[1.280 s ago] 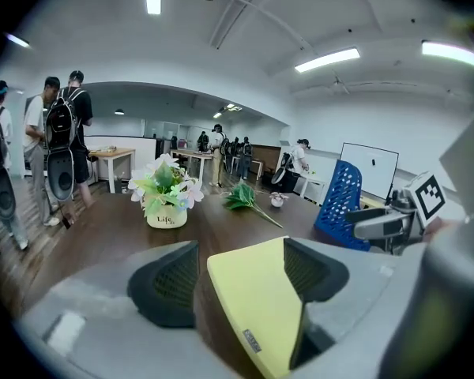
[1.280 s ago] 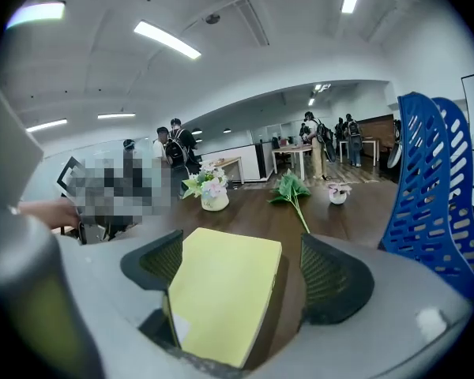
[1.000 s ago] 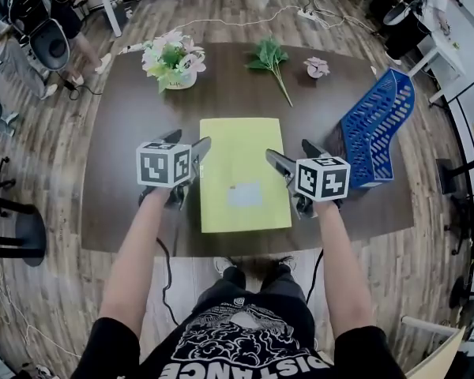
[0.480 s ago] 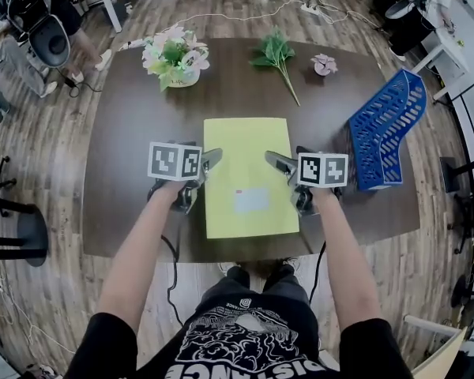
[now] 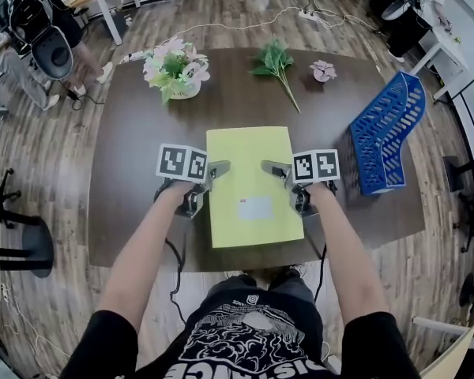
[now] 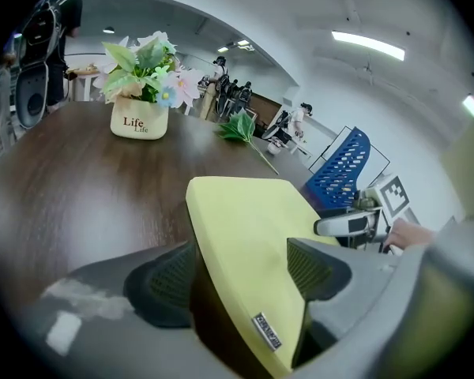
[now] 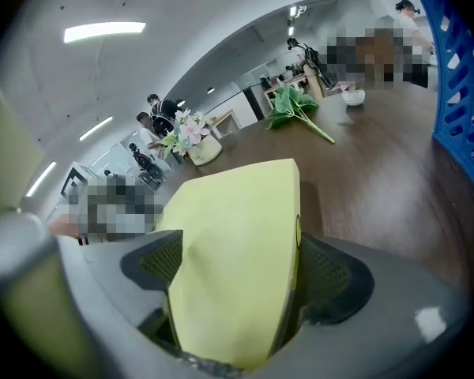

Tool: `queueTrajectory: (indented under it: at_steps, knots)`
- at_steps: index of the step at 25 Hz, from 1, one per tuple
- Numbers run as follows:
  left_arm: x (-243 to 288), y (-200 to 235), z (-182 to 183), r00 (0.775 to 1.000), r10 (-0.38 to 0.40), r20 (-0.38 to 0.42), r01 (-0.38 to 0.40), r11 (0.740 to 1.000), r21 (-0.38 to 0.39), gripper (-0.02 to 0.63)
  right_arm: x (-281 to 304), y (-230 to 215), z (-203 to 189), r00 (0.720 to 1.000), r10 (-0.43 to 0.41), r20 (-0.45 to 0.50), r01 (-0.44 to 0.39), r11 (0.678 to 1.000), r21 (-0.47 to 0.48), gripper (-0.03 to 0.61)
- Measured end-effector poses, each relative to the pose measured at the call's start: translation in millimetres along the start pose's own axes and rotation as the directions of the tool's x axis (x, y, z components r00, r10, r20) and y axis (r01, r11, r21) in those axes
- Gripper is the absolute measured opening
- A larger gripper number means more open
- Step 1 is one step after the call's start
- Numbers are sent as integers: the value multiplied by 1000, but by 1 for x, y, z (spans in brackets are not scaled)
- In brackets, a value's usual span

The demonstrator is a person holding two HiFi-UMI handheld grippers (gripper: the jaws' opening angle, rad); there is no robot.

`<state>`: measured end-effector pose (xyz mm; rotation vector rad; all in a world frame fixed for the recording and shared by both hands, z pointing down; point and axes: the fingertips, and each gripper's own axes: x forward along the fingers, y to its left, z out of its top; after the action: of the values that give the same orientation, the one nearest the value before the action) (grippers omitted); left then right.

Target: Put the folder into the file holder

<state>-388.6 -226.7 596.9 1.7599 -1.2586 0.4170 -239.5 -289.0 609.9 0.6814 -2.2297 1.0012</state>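
Left gripper (image 6: 241,273) jaws, just opening wider, stood apart astride the folder's (image 5: 249,172) left edge. Right gripper (image 7: 241,271) jaws stood apart astride its right edge. Folder lay flat on the table (image 5: 126,133), well apart from the holder (image 5: 383,133) further right.

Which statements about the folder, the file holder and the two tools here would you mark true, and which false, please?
1. The yellow folder lies on the table, outside the blue file holder. True.
2. The file holder stands at the folder's left in the head view. False: it stands at its right.
3. The left tool is shut on the folder. False: its jaws have just been opening and stand apart around the folder's edge.
4. The flower pot reads "Life". True.
5. Nothing stands between the right tool's jaws. False: the folder's edge stands between them, and they are open.
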Motion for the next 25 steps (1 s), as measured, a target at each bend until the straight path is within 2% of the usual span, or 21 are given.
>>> queueTrajectory:
  at_steps: [11, 17, 20, 25]
  knots:
    - [19, 1, -5, 998, -31, -57, 29, 999, -35, 370, 9, -8, -3, 996, -66, -64, 65, 998, -21, 458]
    - [19, 3, -5, 997, -10, -78, 8, 999, -34, 368, 9, -5, -3, 995, -93, -37, 92, 995, -29, 446]
    - [14, -1, -1, 998, -4, -61, 3, 1000, -22, 368, 3, -3, 0, 995, -94, -17, 93, 995, -39, 445]
    - [1, -16, 23, 1000, 6, 23, -7, 999, 33, 368, -18, 5, 25, 992, -109, 58, 114, 988, -102, 443]
